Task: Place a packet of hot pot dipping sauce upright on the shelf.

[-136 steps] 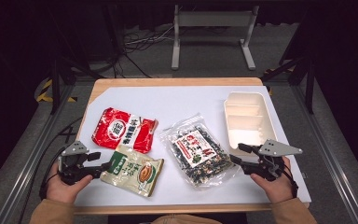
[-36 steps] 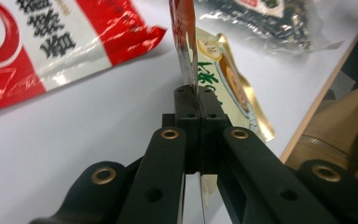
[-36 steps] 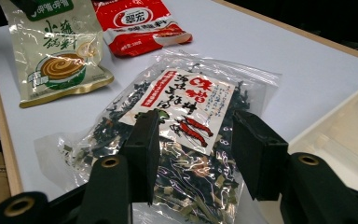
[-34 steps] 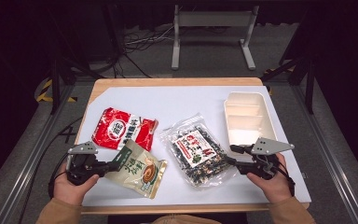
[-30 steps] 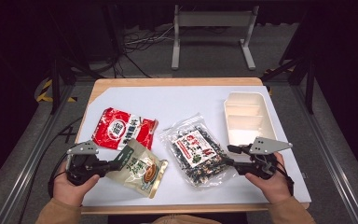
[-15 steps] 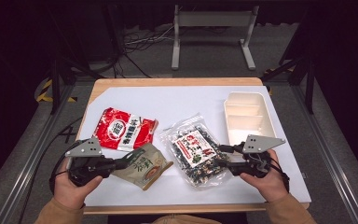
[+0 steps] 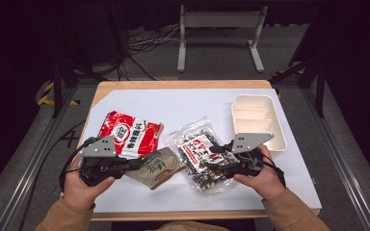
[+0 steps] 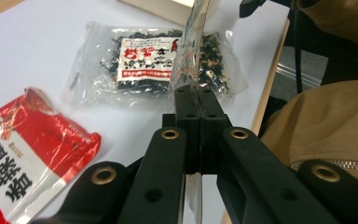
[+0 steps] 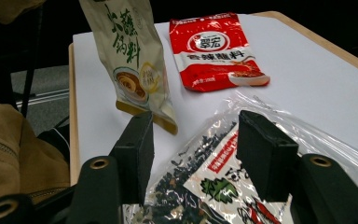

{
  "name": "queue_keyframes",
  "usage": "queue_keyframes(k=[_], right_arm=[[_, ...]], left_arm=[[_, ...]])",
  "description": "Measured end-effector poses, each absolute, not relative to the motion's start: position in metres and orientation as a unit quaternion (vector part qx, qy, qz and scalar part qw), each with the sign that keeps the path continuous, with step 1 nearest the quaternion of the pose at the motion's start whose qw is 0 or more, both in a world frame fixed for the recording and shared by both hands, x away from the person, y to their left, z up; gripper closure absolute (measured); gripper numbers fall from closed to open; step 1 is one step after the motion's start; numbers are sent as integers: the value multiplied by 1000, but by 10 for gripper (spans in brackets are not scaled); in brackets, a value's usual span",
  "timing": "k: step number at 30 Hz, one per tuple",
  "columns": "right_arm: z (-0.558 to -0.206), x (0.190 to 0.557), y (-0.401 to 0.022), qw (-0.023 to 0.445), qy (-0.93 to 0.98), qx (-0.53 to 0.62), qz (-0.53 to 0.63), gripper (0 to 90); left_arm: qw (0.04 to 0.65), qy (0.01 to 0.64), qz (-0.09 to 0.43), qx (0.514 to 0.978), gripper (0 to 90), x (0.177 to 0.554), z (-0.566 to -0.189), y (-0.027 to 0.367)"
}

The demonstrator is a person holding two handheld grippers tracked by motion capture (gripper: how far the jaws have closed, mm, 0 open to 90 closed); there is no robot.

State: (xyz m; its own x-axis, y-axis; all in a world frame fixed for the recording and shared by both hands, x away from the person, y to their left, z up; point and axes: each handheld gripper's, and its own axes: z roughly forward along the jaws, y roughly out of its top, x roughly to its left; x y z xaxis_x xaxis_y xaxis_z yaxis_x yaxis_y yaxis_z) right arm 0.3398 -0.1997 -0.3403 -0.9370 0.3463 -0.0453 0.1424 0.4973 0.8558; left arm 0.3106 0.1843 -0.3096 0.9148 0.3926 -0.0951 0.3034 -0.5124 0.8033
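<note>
Sauce pouch (image 7: 156, 166) lifted by one edge, clear bag (image 7: 197, 151) being lined up for a grasp.

Across the white table (image 7: 197, 101): at two o'clock, a divided beige tray (image 7: 283, 137), empty and probably the packets' destination; at nine o'clock, a red packet (image 7: 130, 134) lying flat and untouched; near five o'clock, the clear bag of dark dried bits. At seven o'clock hangs the pouch, raised off the sheet and pinched thin edge-on so that it dangles free of its neighbours. Left gripper (image 8: 195, 100) clenched on that pouch's rim. Right gripper (image 9: 193, 135) spread, jaws just been opening, straddling the clear bag's corner; hard to say whether the pads brush the film, but no squeeze yet.
</note>
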Motion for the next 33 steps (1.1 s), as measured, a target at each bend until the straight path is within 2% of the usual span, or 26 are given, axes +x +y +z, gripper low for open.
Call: queue_keyframes(k=[9, 17, 25, 27, 28, 29, 33], right_arm=[[-336, 345, -176, 78, 871, 106, 473, 472], [-336, 344, -161, 80, 877, 85, 466, 466], [-337, 344, -153, 69, 890, 72, 446, 541], [-338, 345, -152, 51, 894, 72, 440, 583], [-338, 345, -152, 51, 894, 72, 440, 583], [-339, 346, -150, 54, 896, 71, 434, 621], [-339, 347, -147, 60, 904, 61, 418, 634]], left_arm=[[444, 170, 37, 879, 900, 316, -309, 169], [440, 147, 29, 886, 900, 320, -306, 155], [434, 125, 29, 892, 900, 321, -301, 141], [434, 124, 26, 892, 900, 321, -301, 138], [434, 124, 26, 892, 900, 321, -301, 138], [433, 123, 27, 892, 900, 321, -301, 136], [431, 120, 28, 894, 900, 321, -301, 132]])
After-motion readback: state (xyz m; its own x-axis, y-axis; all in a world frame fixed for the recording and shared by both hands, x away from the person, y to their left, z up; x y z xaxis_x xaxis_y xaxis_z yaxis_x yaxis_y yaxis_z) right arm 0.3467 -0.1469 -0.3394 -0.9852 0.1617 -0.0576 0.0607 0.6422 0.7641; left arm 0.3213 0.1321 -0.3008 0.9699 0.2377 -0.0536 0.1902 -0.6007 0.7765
